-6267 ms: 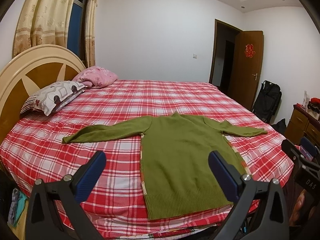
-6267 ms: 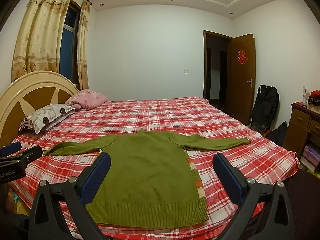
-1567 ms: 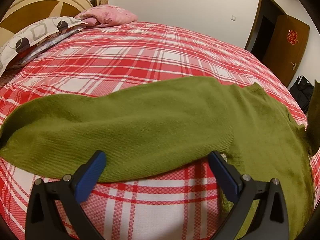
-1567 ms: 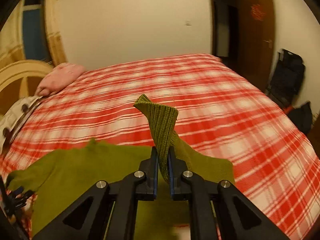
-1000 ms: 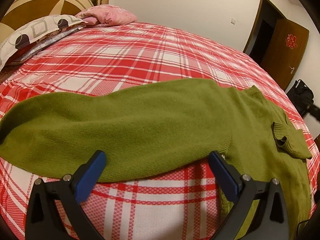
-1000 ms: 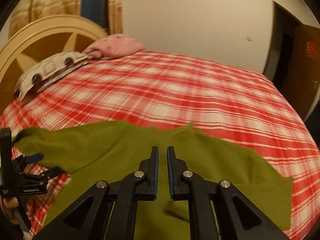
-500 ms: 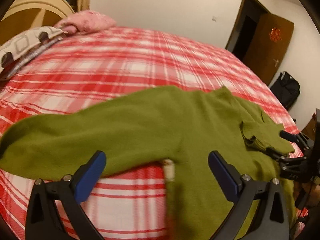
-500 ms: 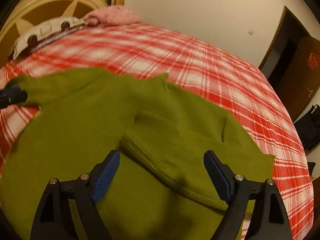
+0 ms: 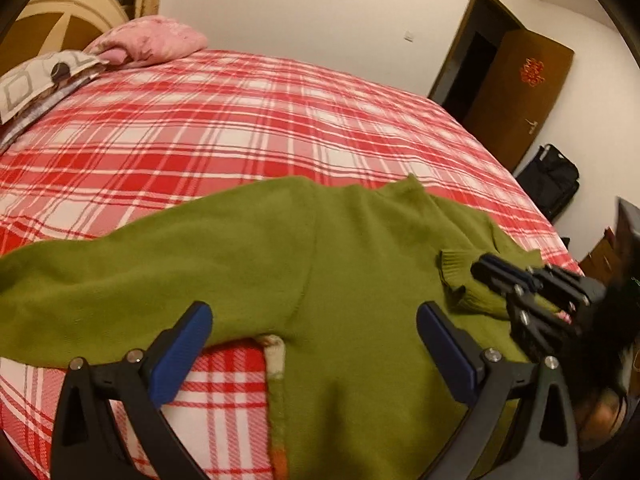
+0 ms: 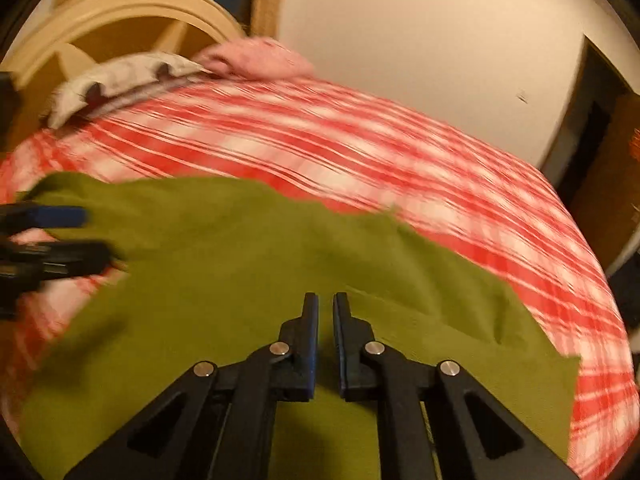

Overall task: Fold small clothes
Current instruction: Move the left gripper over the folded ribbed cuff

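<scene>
My left tongs (image 9: 312, 344) gape wide over the sweater (image 9: 340, 280) on the bed (image 9: 240, 120); right tongs (image 10: 326, 316) sit nearly closed, gripping nothing. Pillows (image 9: 144, 40) lie far ahead.

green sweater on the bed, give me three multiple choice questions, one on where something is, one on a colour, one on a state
1. Where does the cuff of the folded-in sleeve lie?
A. on the body of the green sweater
B. on the pink pillow
C. hanging off the bed

2. What colours is the bed sheet?
A. blue and yellow stripes
B. red and white plaid
C. plain grey

3. How do the left tongs stand?
A. shut on a sleeve
B. shut on nothing
C. open, holding nothing

Answers:
1. A, the ribbed cuff rests on the sweater's chest, next to the right tongs.
2. B, red and white checks cover the whole bed.
3. C, the blue pads stand wide apart above the sweater with no cloth between them.
</scene>
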Demonstrator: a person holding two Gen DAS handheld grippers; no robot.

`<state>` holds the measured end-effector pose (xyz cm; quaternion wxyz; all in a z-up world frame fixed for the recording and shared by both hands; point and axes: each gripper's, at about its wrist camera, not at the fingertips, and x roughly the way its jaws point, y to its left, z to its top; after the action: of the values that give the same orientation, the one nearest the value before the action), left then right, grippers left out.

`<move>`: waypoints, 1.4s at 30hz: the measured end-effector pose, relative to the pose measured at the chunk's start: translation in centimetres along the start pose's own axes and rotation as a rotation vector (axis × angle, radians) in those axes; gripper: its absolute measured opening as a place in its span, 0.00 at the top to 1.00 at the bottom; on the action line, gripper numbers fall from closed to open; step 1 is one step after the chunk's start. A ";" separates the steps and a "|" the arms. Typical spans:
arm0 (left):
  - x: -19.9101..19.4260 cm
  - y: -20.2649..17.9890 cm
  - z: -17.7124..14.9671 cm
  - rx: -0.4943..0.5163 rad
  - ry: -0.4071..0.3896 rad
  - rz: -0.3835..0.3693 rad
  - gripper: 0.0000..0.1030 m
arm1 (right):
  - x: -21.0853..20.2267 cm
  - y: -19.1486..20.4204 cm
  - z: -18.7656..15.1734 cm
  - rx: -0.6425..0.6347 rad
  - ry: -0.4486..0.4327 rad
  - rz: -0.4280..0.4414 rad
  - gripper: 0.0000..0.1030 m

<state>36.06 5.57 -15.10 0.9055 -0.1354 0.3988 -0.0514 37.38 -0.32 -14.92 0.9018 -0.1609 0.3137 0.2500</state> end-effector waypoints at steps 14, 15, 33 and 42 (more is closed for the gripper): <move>4.0 -7.4 0.1 0.083 0.102 -0.126 0.00 | -5.2 -10.7 -6.7 0.204 0.033 -0.125 0.25; 4.9 -8.4 0.1 0.091 0.111 -0.131 0.01 | -5.7 -12.1 -7.6 0.232 0.027 -0.159 0.25; 10.7 -18.0 -1.0 0.219 0.204 -0.179 0.92 | -10.6 -18.7 -14.6 0.486 -0.176 -0.307 0.25; 2.2 -14.6 3.8 0.212 -0.016 -0.192 0.92 | -10.4 -18.4 -14.8 0.476 -0.172 -0.309 0.25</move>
<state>40.55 -8.11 -10.05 0.9089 -0.0768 0.3690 -0.1786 33.34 -25.72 -16.85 0.9648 0.0309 0.2577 0.0417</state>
